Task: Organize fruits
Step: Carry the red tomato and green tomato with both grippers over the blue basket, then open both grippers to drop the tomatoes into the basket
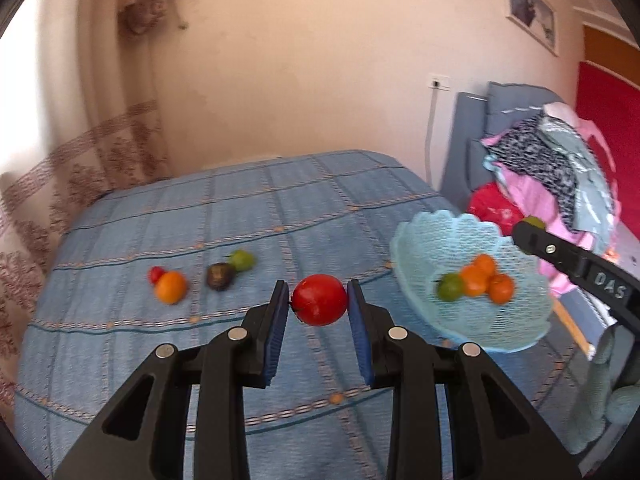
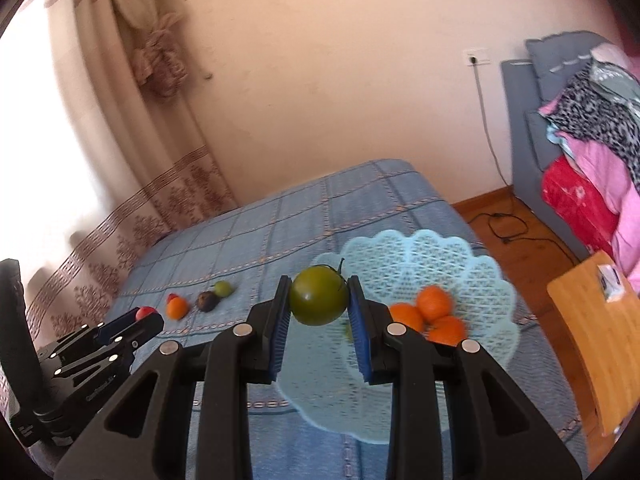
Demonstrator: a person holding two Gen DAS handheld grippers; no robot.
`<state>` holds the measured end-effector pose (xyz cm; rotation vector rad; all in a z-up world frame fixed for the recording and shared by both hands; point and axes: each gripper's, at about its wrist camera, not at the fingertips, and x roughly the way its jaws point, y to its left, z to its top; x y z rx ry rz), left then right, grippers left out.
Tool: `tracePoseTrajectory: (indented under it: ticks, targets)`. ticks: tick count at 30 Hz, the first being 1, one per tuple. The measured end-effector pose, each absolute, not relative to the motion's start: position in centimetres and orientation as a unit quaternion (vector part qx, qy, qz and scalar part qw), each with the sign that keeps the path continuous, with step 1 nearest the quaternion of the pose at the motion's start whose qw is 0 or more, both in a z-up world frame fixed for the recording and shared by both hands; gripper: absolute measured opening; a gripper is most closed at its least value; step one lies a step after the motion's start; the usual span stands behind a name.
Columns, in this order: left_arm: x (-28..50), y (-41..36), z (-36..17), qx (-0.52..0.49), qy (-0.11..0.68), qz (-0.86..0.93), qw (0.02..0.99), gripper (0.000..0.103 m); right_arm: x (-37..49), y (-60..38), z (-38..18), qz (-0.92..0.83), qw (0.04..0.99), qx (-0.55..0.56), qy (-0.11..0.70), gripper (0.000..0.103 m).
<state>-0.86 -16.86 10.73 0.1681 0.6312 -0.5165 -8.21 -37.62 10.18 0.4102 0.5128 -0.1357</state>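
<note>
A: Nearest: left gripper (image 1: 319,309) clamped on red fruit (image 1: 319,299), right gripper (image 2: 319,307) pinching green fruit (image 2: 319,294) above basket (image 2: 472,272).

B: Risk?

A: Round, smooth; could slip free, roll off bedspread (image 1: 240,208). Farther: loose fruits (image 1: 171,286).

B: Writing?

A: "DAS" on right gripper; rest unreadable.

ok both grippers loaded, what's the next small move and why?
Probably open the right gripper: its green fruit already hangs over the blue basket with the oranges. The left gripper, holding the red fruit, is short of the basket.
</note>
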Motion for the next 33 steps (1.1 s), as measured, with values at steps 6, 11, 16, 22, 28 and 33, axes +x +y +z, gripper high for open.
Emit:
tracePoseTrajectory:
  ticks: [6, 11, 16, 22, 28, 33]
  targets:
    - [-1.3, -20.4, 10.1, 0.091, 0.324, -0.297, 0.893, 0.03, -8.3, -39.4, 9.5, -0.089, 0.936, 0.22, 0.26, 0.029]
    - [-1.7, -22.5, 9.8, 0.09, 0.331, -0.334, 0.878, 0.03, -7.7, -40.2, 8.5, -0.094, 0.925, 0.237, 0.281, 0.029]
    - [-2.1, -23.8, 9.5, 0.093, 0.329, -0.357, 0.869, 0.031, -7.3, -40.6, 7.6, -0.102, 0.918, 0.243, 0.295, 0.029]
    - [-2.2, -25.0, 8.9, 0.1, 0.333, -0.374, 0.86, 0.031, -7.3, -41.1, 7.3, -0.109, 0.915, 0.251, 0.296, 0.029]
    - [-2.0, -24.7, 8.9, 0.088, 0.327, -0.369, 0.866, 0.063, -7.3, -41.3, 7.2, -0.11, 0.912, 0.256, 0.3, 0.029]
    - [-1.1, -24.0, 8.8, 0.078, 0.337, -0.354, 0.869, 0.068, -7.3, -41.9, 7.0, -0.111, 0.904, 0.278, 0.306, 0.044]
